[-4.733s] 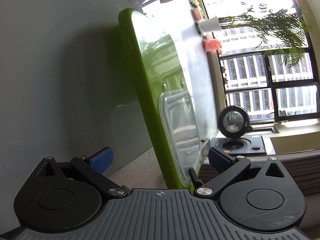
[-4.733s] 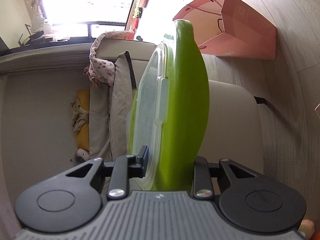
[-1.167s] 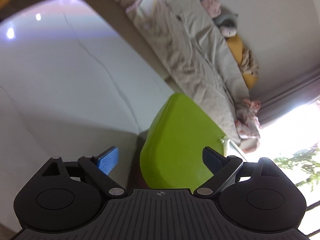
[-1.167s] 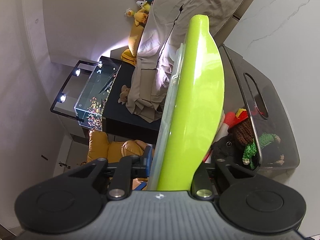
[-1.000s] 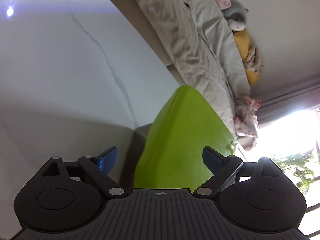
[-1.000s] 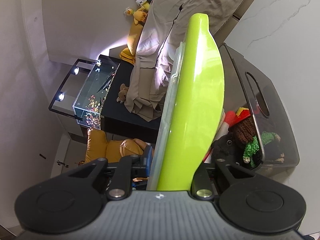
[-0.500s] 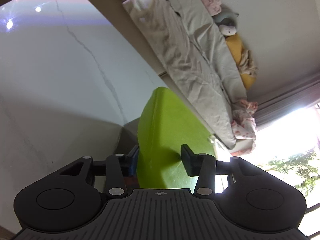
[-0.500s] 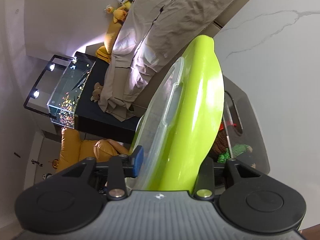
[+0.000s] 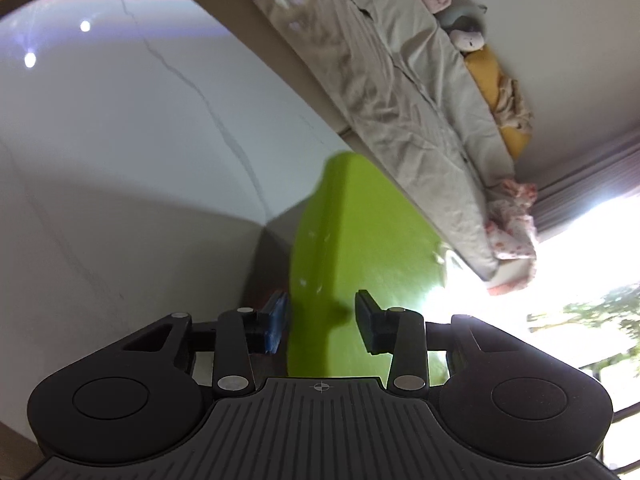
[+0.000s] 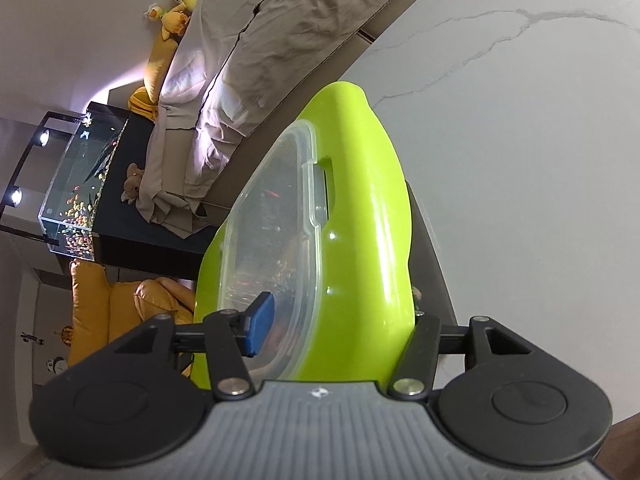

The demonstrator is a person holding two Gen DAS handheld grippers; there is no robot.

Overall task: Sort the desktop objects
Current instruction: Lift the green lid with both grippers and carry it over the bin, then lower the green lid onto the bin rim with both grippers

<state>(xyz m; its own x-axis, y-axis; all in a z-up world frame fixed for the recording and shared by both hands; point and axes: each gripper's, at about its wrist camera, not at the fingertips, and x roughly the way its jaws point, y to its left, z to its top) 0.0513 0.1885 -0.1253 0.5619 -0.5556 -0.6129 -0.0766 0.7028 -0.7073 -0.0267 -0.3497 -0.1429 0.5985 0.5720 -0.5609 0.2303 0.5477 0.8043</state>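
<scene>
Now the green lid [image 10: 360, 216] stands nearly on edge over the grey storage bin [image 10: 434, 264], which sits on the white marble table [image 10: 520, 140] close to the table's far edge, by the sofa. I hold a pair of tongs in each hand and the lid is passing from one to the other. My right gripper [image 10: 340, 328] straddles the lid's near edge, but its jaws are opening: the blue pad [image 10: 260, 322] stands clear of the clear window panel [image 10: 272, 248] set in the lid, so on that side nothing presses. The other finger is hidden behind the green rim, so I cannot tell whether it touches. My left gripper [image 9: 322, 328] has the opposite edge between its jaws and they are closing; the blue pad [image 9: 277, 328] lies just beside the green face, the black one appears to rest against it.

To do this well, I judge the left tongs should be firmly clamped before the right lets go entirely, otherwise the lid may tip or slide. Gripping the solid rim is safer than the glossy curved face. Then I should lay the lid flat, square its corners to the bin's rim, and lower it evenly so it seats without jamming on the contents.
</scene>
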